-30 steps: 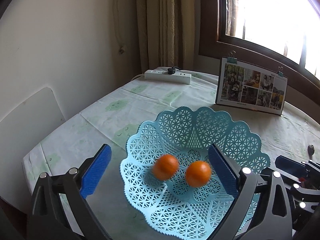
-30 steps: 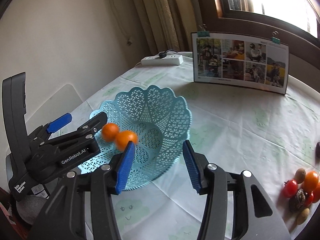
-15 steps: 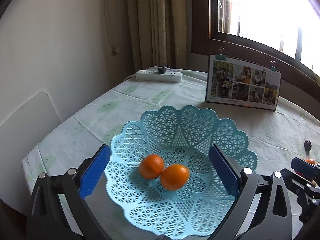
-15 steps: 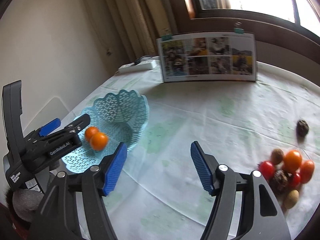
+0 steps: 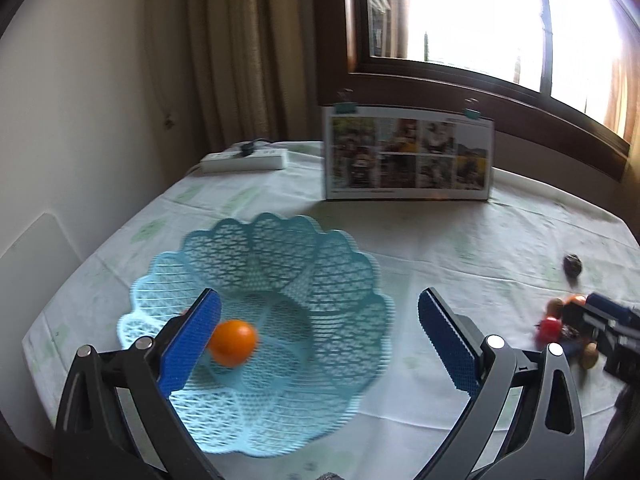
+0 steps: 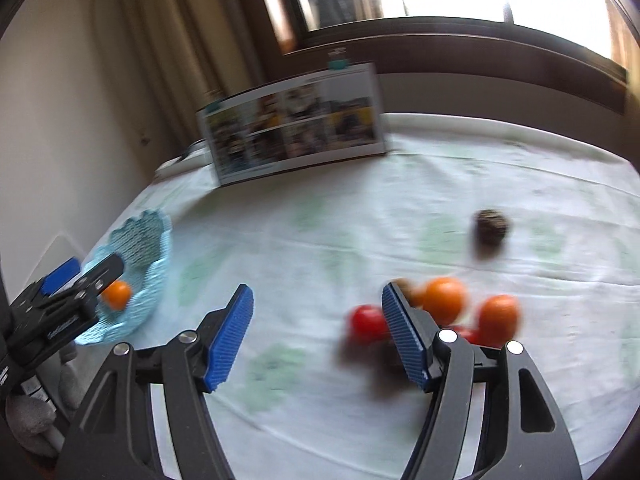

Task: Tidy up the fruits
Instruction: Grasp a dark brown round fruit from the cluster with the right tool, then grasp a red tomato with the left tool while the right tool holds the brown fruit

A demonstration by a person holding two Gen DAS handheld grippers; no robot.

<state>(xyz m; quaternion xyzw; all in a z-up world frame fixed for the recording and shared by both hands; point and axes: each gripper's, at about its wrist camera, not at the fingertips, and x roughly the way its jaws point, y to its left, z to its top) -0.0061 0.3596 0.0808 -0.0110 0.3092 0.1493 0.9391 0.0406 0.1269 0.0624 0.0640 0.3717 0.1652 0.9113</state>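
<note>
Pale blue lattice basket point(image 5: 280, 264) on the tablecloth point(image 5: 460, 248), scalloped rim, blurred with motion. Inside, one orange point(image 5: 233, 342) in plain sight near the bottom, just beside the near blue pad; a sliver of red-orange peeking from behind that pad, too little shown to name. From the right wrist view, same basket point(image 6: 140, 236) far off at the left edge, partly covered by the other tool's black frame, with one orange point(image 6: 116, 294) showing in it.

Left gripper point(image 5: 320, 336) spread wide over the basket and the cloth beside it, nothing between the pads. Right gripper point(image 6: 316, 330) likewise wide apart and empty, low over bare cloth just left of the loose fruit pile.

Pile well apart from the basket: two more oranges point(image 6: 444, 300) point(image 6: 498, 316), a red tomato point(image 6: 368, 322) between the pads' far side and the cloth, smaller brownish pieces underneath smeared into shadow and partly hidden by the right pad, impossible to identify. One dark round fruit point(image 6: 490, 228) alone further back, heavily blurred.

Upright photo board point(image 5: 408, 154) clipped at the top, standing behind the basket; white power strip point(image 5: 244, 159) near the wall by the curtain. In the left wrist view, pile cut off at the right edge behind the right tool's black body
</note>
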